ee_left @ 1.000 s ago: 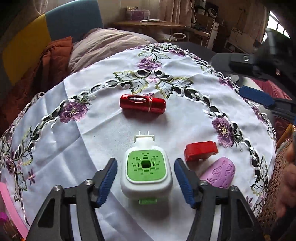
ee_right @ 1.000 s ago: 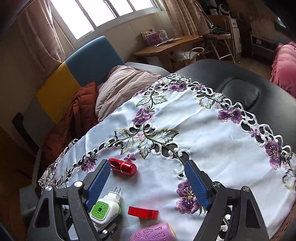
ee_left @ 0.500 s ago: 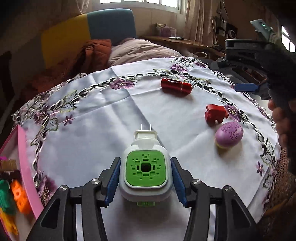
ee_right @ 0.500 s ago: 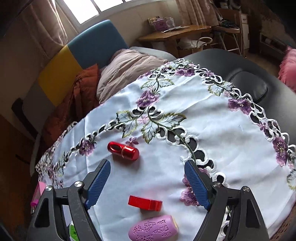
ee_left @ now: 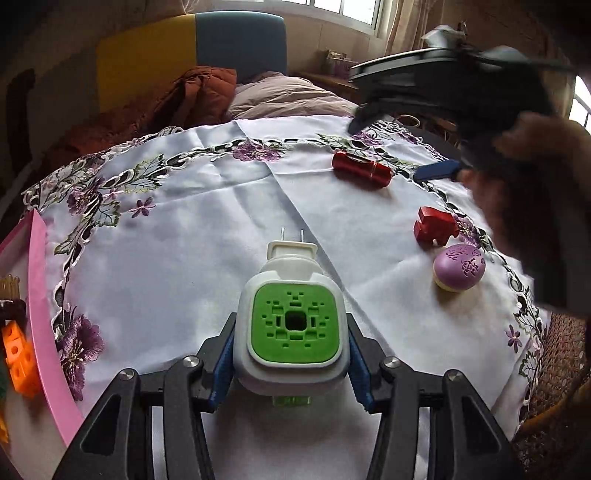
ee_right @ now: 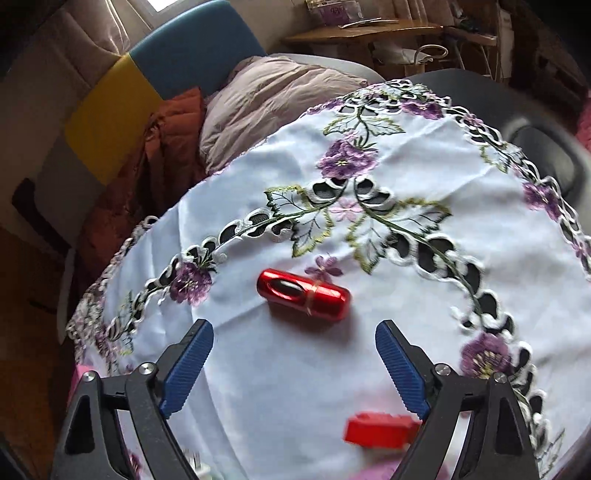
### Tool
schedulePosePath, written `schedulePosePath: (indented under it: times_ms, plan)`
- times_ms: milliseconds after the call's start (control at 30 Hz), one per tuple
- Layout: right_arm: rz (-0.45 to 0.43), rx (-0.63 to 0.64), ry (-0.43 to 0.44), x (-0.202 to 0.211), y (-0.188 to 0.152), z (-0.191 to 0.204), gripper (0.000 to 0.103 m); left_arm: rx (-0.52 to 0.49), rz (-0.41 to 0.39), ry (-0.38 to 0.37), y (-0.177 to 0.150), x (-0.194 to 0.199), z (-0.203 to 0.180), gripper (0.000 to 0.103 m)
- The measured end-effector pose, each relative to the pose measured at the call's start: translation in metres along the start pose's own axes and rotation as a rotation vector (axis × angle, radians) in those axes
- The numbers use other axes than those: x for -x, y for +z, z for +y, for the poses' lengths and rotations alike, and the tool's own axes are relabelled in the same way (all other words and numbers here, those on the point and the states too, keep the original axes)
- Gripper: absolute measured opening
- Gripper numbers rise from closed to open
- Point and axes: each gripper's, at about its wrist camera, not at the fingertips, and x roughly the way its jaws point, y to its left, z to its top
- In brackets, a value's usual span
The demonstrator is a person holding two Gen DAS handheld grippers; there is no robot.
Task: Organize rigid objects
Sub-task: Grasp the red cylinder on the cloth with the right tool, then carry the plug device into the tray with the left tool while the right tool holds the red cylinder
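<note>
left gripper (ee_left: 291,354) closed onto white-and-green plug-in unit (ee_left: 293,325), pads now pressing its sides; carried toward pink tray (ee_left: 37,295), which came into left wrist view at left edge. right gripper (ee_right: 295,365) jaws just opened wider, nothing between; moved closer to red cylinder (ee_right: 303,294). red block (ee_right: 380,430) now near its right finger.

Daylight reaches me from the window (ee_left: 354,14) behind the tablecloth (ee_left: 207,236), leaving soft shadows beneath objects. My fisheye views bend hard and darken toward the corners. Near the red block (ee_right: 380,430), motion blur smears everything.
</note>
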Motion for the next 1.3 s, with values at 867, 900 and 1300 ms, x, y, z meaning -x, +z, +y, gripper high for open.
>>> schedulePosePath:
  times_ms: [867, 900, 1300]
  plan:
    - [-0.007, 0.212, -0.051, -0.013, 0.026, 0.024, 0.059, 0.027, -0.025, 0.014, -0.012, 0.01, 0.011, 0.053]
    - [-0.016, 0.235, -0.057, -0.014, 0.029, 0.029, 0.059, 0.028, -0.027, 0.013, -0.012, 0.01, 0.011, 0.053]
    - [0.033, 0.471, -0.176, -0.066, 0.03, 0.06, 0.026, 0.029, -0.033, 0.015, -0.012, 0.01, 0.011, 0.053]
